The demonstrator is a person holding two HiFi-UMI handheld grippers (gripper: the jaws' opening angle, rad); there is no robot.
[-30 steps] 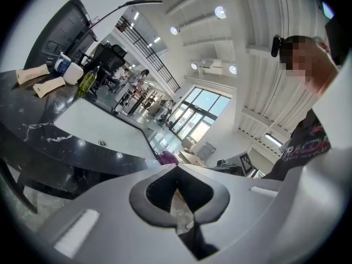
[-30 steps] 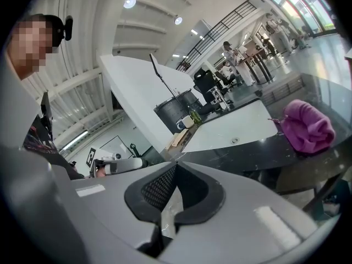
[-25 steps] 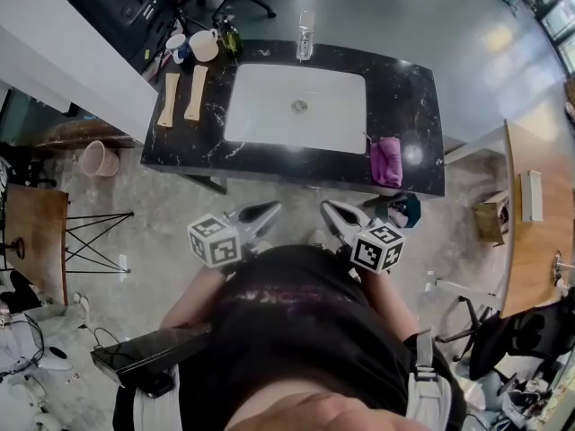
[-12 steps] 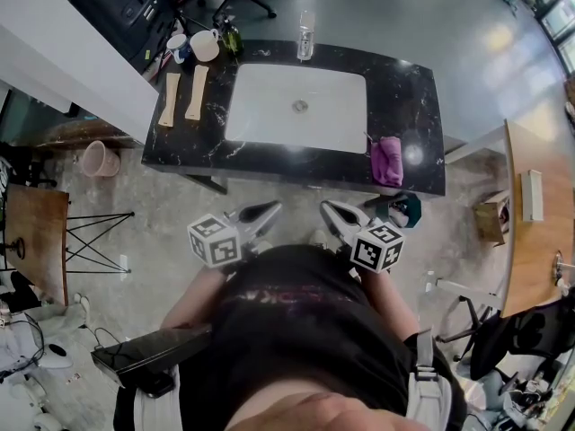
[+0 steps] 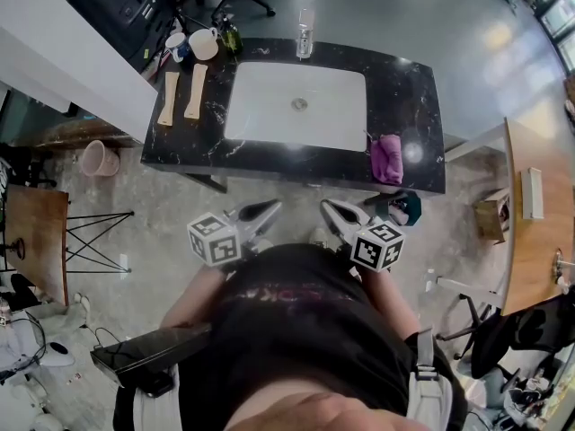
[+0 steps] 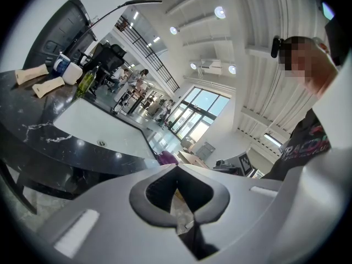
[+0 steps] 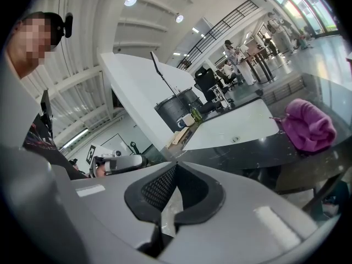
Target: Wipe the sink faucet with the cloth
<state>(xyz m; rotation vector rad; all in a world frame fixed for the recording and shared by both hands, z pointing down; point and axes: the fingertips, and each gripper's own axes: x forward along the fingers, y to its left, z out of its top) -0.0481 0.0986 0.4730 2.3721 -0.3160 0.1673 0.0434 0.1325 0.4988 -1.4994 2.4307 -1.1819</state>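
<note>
Black marble counter (image 5: 409,97) stands in front of me across a strip of grey floor, with a white sink (image 5: 269,106) sunk into its middle. My left tongs (image 6: 176,170) are pressed together, the 2 dark pads meeting at their tips with only a narrow slit behind them, and nothing sits between them. My right tongs (image 7: 175,169) are closed the same way, pad against pad, gripping nothing. I hold both close to my body, side by side, pointing toward the counter and touching nothing on it. Each carries its marker cube, the left cube (image 5: 214,239) and the right cube (image 5: 377,246), near my chest.

Purple cloth (image 5: 387,160) lies bunched on the counter just right of the sink, near the front edge and well apart from both tongs. A clear upright thing (image 5: 305,32) stands at the middle of the sink's far rim; I cannot tell from here whether it is the faucet.

The sink shows a bare white bottom with 1 round drain (image 5: 299,105) near the far side. At the counter's far left corner stand a white mug (image 5: 204,45), a second cup (image 5: 177,43) with blue on it just beside it, and a green bottle (image 5: 232,36); what is in them I cannot tell. 2 pale wooden pieces (image 5: 171,99) lie side by side left of the sink. A pink bucket (image 5: 99,158) sits on the floor beyond the counter's left end.
</note>
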